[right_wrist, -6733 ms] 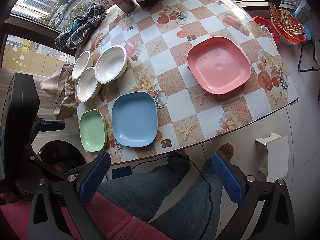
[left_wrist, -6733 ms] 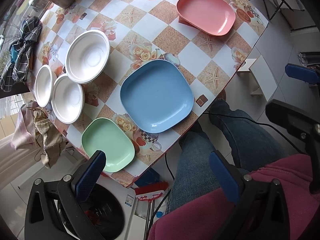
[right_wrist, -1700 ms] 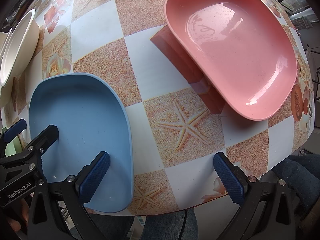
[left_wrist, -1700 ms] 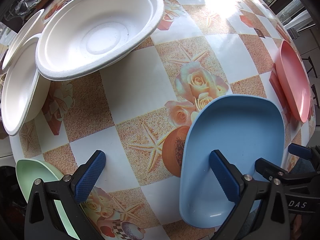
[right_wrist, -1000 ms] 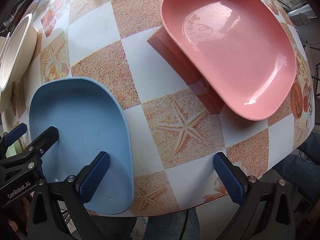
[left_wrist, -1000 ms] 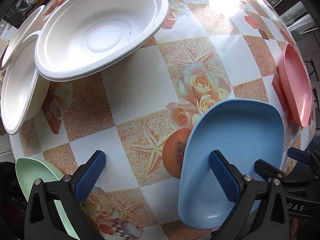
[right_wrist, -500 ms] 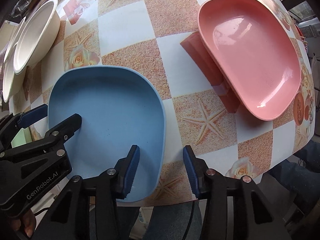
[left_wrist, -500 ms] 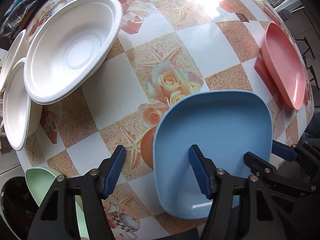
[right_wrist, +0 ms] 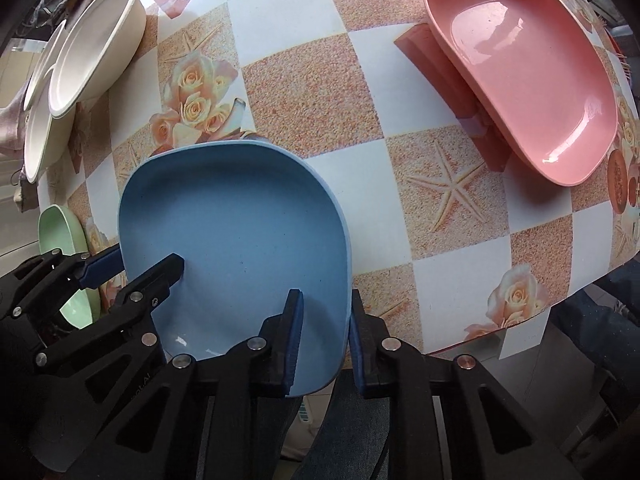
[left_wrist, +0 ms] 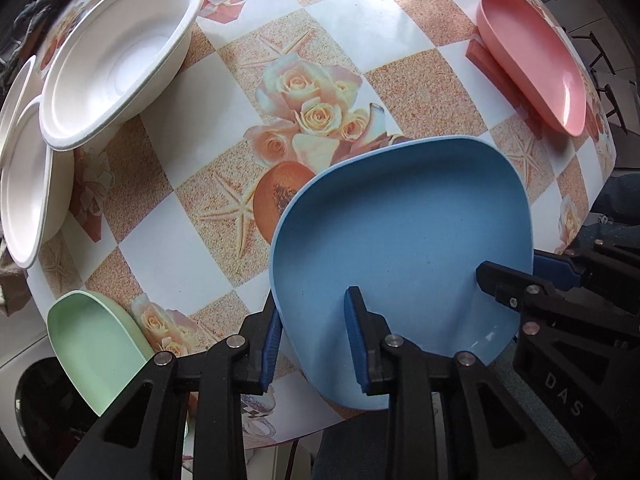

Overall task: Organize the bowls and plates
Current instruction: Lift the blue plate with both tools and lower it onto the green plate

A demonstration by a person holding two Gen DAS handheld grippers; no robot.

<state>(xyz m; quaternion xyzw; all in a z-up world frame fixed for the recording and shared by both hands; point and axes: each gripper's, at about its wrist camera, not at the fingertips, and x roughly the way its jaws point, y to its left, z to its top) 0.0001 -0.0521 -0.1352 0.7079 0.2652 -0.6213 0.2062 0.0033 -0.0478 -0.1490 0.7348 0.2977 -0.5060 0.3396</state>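
Both my grippers, left gripper (left_wrist: 312, 334) and right gripper (right_wrist: 324, 330), clamp the blue plate (left_wrist: 404, 232); nothing stacked yet, pink plate (right_wrist: 520, 68) beyond waits.

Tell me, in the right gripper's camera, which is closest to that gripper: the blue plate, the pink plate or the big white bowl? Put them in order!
From the right gripper:
1. Blue plate, between its closing jaws, near table edge.
2. Pink plate, upper right.
3. Big white bowl, far upper left corner.
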